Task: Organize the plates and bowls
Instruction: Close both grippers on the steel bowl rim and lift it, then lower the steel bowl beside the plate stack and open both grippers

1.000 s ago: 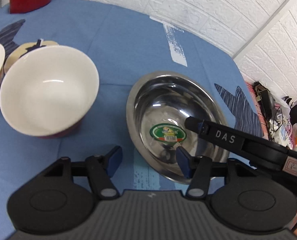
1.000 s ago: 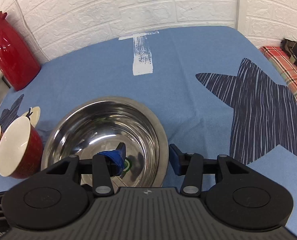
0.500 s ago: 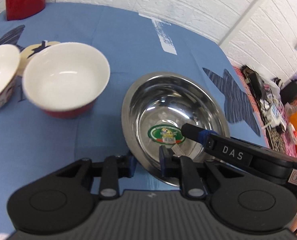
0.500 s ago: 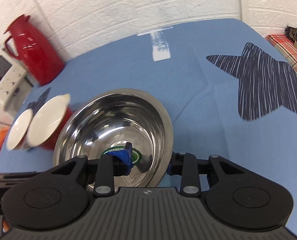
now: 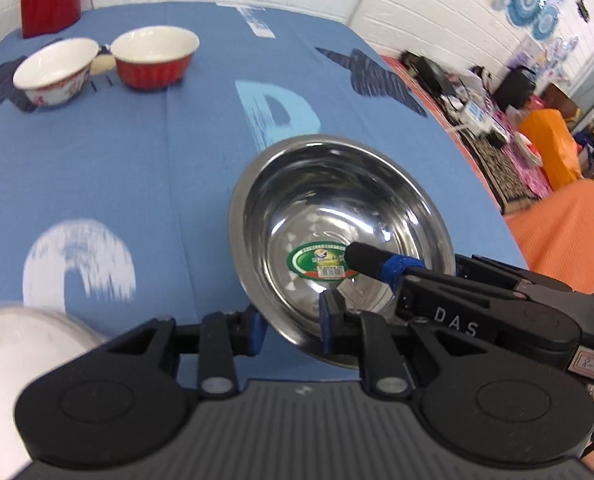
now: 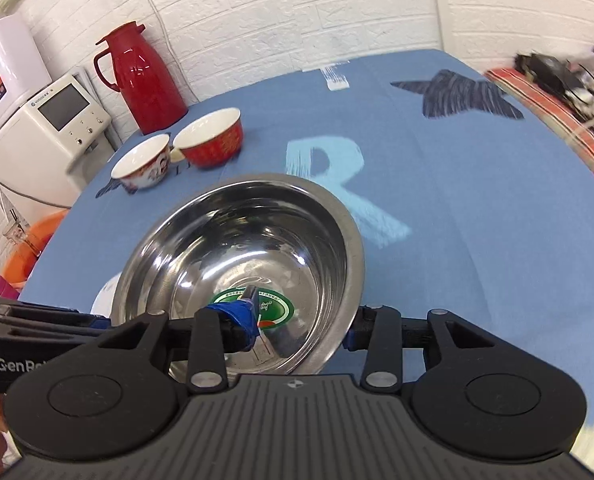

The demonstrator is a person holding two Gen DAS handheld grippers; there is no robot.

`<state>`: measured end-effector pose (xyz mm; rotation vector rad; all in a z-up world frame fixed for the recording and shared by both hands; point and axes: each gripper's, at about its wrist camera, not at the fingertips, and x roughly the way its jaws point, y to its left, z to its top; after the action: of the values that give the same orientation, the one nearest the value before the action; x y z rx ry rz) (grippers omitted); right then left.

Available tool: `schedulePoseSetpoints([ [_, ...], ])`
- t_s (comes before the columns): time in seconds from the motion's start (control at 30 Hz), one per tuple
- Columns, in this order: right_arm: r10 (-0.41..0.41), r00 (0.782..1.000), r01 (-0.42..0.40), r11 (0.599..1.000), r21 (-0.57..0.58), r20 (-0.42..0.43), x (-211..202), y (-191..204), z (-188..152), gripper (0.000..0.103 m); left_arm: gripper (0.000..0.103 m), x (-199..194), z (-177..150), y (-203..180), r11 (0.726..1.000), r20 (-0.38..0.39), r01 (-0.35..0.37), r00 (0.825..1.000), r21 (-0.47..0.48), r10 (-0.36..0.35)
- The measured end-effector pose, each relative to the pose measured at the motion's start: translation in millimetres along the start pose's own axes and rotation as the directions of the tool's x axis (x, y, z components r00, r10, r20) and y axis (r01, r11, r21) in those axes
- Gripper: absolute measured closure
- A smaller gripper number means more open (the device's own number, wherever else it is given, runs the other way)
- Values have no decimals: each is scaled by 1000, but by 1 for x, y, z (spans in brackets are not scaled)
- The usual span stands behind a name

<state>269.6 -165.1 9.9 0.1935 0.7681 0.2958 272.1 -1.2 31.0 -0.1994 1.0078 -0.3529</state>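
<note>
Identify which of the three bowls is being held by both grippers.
The steel bowl: both grippers' fingers straddle its rim. The red bowl and patterned white bowl sit untouched near the red jug.

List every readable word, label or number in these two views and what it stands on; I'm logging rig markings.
"DAS": right gripper, on its arm.
"GenRo", cut off: left gripper, on its arm.
"R": blue tablecloth.
White tag behind "DAS": handwriting, unclear.
Green sticker in the steel bowl: too small.
White appliance: brand too small.
Red bowl: gold pattern, unreadable.
</note>
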Motion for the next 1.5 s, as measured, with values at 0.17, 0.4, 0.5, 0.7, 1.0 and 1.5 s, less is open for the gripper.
schedulePoseSetpoints([
  [0.17,-38,999,37,999,-27,-29,-17,16,-25,77,85,-14,-38,8,998,-11,58,998,-8,-59],
  [0.4,-45,994,39,998,-58,-102,-18,22,-39,77,85,-12,-57,18,995,-38,97,994,-35,-99],
  [0.5,-60,992,55,997,-48,-115,-18,19,-42,76,85,-6,-57,15,994,-49,105,993,-26,-106],
  [0.7,-73,989,69,997,-33,-127,-16,10,-43,76,85,4,-52,3,997,-50,76,996,5,-76],
  [1.0,-61,990,59,998,-20,-129,-5,-2,-47,75,83,21,-49,-9,999,-59,-18,998,27,19],
  [1.5,-35,998,39,995,87,-53,-25,-19,-32,75,50,-4,-43,17,993,-63,110,992,-42,-112],
])
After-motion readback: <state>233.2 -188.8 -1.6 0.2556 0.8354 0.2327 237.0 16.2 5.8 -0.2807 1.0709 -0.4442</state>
